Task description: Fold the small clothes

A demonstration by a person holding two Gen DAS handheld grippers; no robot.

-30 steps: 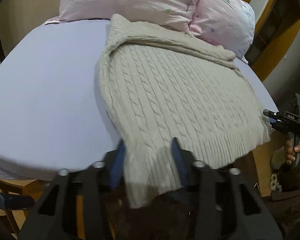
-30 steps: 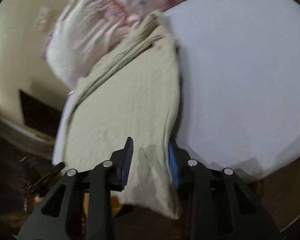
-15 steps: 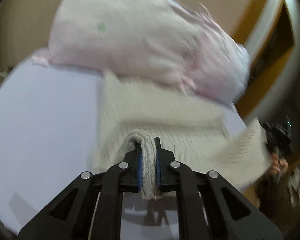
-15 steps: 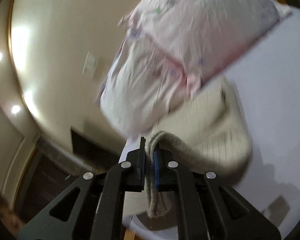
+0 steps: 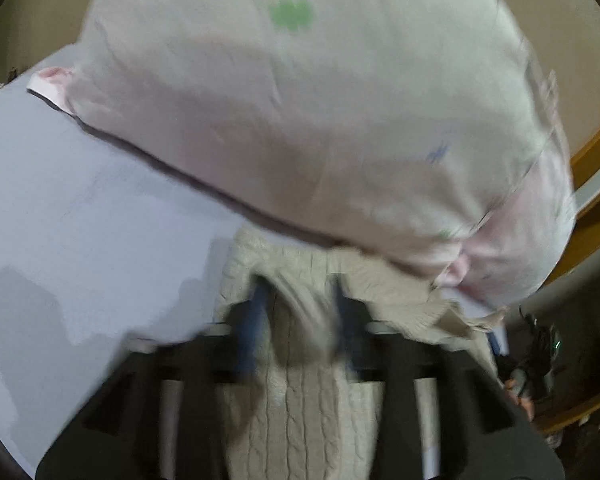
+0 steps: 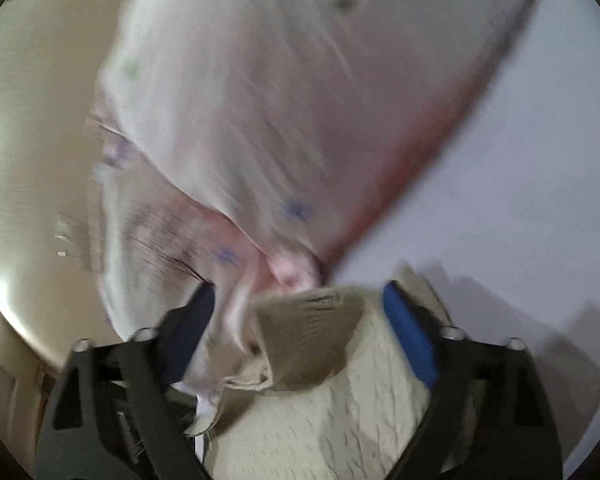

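Observation:
A beige cable-knit sweater (image 5: 308, 400) lies folded on the white table (image 5: 80, 220), its far edge against a pink pillow. My left gripper (image 5: 300, 300) is open, jaws apart over the sweater's folded-over hem, which lies loose between the blue pads; the view is blurred. My right gripper (image 6: 296, 300) is open wide over the sweater (image 6: 340, 408), whose hem lies crumpled between the fingers, not pinched.
A large pale pink pillow (image 5: 320, 120) with small printed flowers fills the far side and overlaps the sweater's edge; it also shows in the right wrist view (image 6: 280, 120). A beige wall and wooden door frame (image 5: 596, 152) stand beyond. The person's other hand (image 5: 536, 364) shows at right.
Both grippers carried the sweater's hem forward to the pillow side, folding it over, then opened and let the hem go. Both were shut on it half a second ago.

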